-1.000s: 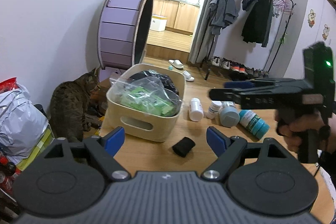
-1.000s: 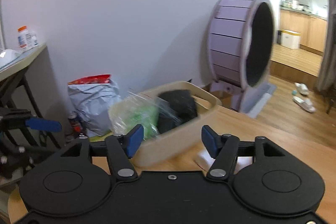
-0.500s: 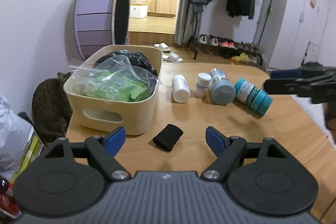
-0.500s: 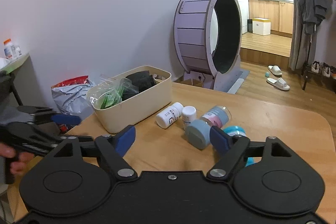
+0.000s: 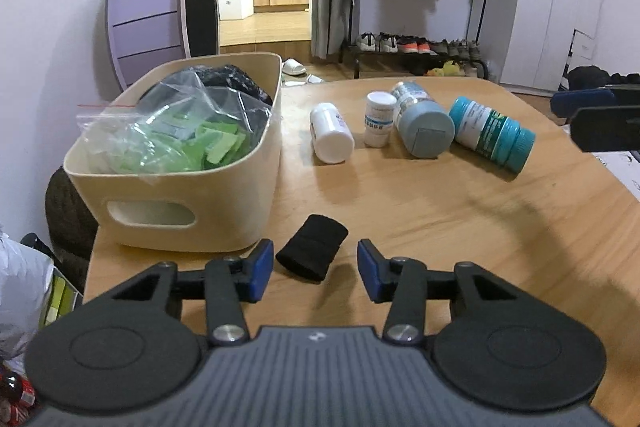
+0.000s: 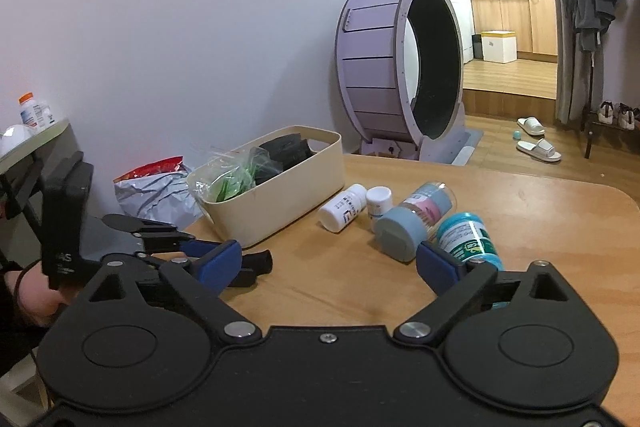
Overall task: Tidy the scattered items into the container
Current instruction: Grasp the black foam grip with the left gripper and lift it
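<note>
Holding a bag (image 5: 176, 131) and dark item, bin (image 5: 224, 187) sits at 10 o'clock. Outstanding: black roll (image 5: 312, 251), four bottles (image 5: 416, 125) at 1 o'clock. Left gripper (image 5: 315, 270) and right gripper (image 6: 329, 259): both spread, empty.

The table (image 5: 440, 227) is bare in front of the bottles (image 5: 412, 127), but the bin (image 5: 224, 187) blocks the left side.

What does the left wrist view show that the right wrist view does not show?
Only the left wrist view shows the whole black roll, lying between the open left tongs, and the shoe rack. Only the right wrist view shows the grey bag on the floor and the hand holding the left tool. Both show the beige bin, the four bottles and the purple wheel.
</note>
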